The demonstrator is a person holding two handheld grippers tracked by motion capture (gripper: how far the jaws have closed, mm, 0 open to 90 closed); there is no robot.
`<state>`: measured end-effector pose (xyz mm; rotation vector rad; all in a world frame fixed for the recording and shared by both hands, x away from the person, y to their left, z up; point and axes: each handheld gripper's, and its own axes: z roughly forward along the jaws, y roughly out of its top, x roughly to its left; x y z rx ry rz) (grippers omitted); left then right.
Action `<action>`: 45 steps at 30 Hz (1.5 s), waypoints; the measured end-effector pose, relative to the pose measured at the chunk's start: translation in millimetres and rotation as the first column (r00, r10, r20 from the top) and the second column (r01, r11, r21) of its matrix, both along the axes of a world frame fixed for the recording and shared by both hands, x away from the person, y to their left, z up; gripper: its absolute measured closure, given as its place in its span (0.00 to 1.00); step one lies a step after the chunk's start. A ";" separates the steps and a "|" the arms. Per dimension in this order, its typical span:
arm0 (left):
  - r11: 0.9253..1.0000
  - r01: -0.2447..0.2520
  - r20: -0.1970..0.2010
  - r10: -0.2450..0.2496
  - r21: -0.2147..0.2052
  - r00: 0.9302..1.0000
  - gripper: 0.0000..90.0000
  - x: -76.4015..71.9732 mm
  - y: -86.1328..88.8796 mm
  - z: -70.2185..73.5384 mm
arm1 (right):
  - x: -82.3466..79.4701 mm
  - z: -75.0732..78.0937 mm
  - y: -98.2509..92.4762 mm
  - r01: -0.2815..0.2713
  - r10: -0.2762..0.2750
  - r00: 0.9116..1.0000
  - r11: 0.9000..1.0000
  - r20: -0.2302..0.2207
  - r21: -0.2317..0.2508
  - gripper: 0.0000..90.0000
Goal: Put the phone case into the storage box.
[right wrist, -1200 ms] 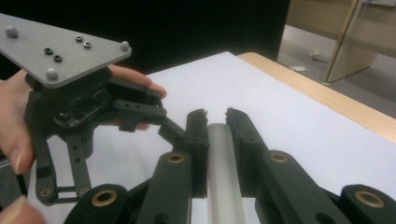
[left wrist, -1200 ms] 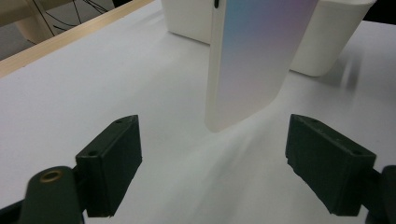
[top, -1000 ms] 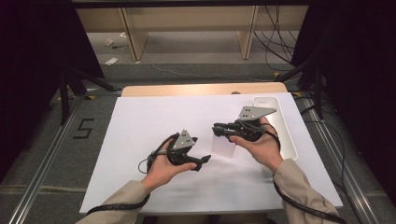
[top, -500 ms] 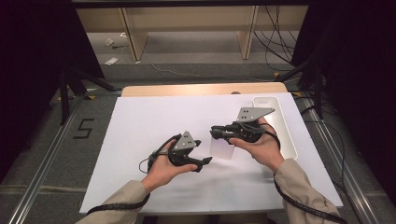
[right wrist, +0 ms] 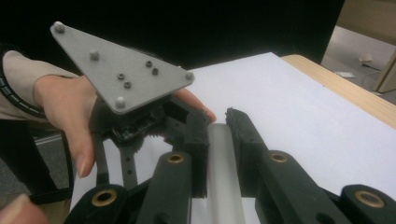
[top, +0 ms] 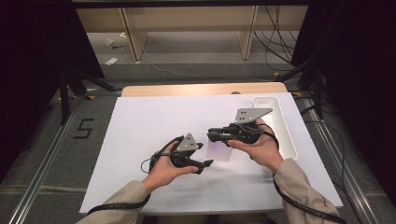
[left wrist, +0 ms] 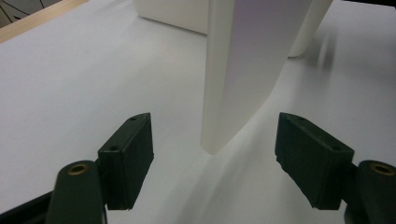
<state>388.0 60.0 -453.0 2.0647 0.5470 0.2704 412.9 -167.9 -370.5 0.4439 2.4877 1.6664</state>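
Note:
My right gripper (top: 211,136) (right wrist: 215,119) is level above the white sheet, pointing left. It is shut on the top edge of a pale translucent slab (top: 219,152) (right wrist: 219,177), which hangs down from it. Just left of it, my left gripper (top: 205,155) (left wrist: 215,125) is open and points at the slab (left wrist: 247,70). One jaw stands on each side of the slab's lower end, and the pads are clear of it. These jaws have just been closing a little around the slab.
A long white tray (top: 280,135) (left wrist: 168,14) lies at the right of the white sheet (top: 140,135), behind the right hand. Past the sheet is the wooden table edge (top: 187,89), with dark floor and cables beyond it.
Both hands have stayed where they were, and the slab still hangs from the right gripper. The left jaws look slightly narrower around it.

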 end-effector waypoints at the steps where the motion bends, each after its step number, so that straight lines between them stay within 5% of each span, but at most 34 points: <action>1: 1.000 0.002 0.000 -0.002 0.001 1.000 0.31 0.1 0.0 -0.2 | -0.1 0.0 0.2 -0.005 0.005 1.000 1.000 0.000 0.002 0.89; 16: 0.999 0.043 0.010 -0.043 -0.016 0.999 0.43 -2.1 -3.3 -1.8 | -0.9 -1.7 3.6 -0.037 0.037 0.999 0.999 -0.012 0.003 0.89; 37: 0.991 0.129 0.019 -0.128 -0.027 0.992 0.74 -1.2 -1.5 -2.3 | -1.0 -1.9 4.3 -0.079 0.079 0.996 0.997 -0.028 0.018 0.89; 45: 0.989 0.149 0.014 -0.149 -0.004 0.989 0.82 -0.8 0.9 0.1 | -1.2 -1.5 5.2 -0.113 0.114 0.993 0.993 -0.033 0.017 0.87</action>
